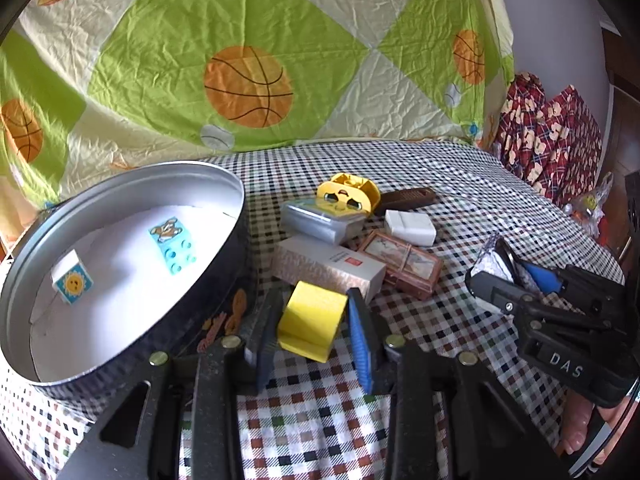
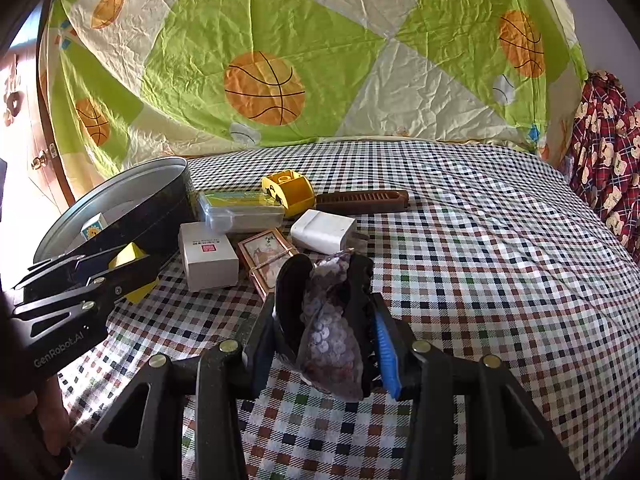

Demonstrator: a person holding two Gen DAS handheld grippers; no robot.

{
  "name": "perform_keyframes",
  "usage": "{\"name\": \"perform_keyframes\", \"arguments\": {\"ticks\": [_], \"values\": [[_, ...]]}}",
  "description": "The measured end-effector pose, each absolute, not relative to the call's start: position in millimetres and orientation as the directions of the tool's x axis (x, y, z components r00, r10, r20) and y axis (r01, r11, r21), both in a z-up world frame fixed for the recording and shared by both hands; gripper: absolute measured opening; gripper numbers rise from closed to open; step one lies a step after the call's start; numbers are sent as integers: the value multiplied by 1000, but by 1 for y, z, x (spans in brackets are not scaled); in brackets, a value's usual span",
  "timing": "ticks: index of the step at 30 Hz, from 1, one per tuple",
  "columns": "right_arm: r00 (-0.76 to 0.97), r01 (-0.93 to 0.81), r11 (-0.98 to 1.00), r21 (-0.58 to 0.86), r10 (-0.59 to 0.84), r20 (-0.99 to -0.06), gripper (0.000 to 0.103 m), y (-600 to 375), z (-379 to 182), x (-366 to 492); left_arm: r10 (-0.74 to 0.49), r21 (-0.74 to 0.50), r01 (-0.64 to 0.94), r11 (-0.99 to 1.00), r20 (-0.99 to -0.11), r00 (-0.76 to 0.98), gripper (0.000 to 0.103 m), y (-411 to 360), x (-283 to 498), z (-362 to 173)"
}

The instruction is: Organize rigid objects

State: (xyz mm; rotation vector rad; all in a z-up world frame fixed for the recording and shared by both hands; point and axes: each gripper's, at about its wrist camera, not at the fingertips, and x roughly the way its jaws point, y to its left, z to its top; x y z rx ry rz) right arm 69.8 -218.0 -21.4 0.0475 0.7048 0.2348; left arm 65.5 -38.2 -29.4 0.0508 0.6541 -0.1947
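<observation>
My left gripper (image 1: 314, 322) is shut on a yellow block (image 1: 312, 318), held just above the checked cloth beside the round metal tin (image 1: 132, 184). The tin holds a blue toy brick (image 1: 174, 246) and a white sun-picture cube (image 1: 72, 280). My right gripper (image 2: 326, 320) is shut on a black case with a purple sequined pouch (image 2: 332, 320); it also shows in the left wrist view (image 1: 504, 272). A pile lies between: a white carton (image 1: 328, 268), a clear plastic box (image 1: 320, 220), a yellow toy piece (image 1: 348, 194), a white adapter (image 1: 410, 228), a framed picture (image 1: 402, 264) and a brown comb (image 2: 360, 200).
A checked cloth (image 2: 480, 260) covers the table. A basketball-print sheet (image 2: 280, 40) hangs behind it. Red patterned fabric (image 2: 608, 152) lies at the far right edge. The left gripper shows at the left of the right wrist view (image 2: 84, 280).
</observation>
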Motion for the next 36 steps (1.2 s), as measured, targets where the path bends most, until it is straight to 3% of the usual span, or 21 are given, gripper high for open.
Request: {"name": "perform_keyframes", "arguments": {"ticks": [19,36], "values": [[772,-193,977,88,207,-601,46,-216,-20,64,-184,-76,170,983,-521,834,32,-24,48,-24],[827,-181,982,49,179,-532,46,-216,-15,52,-138,-37,135,990,-430,892,32,-22,32,-16]]}}
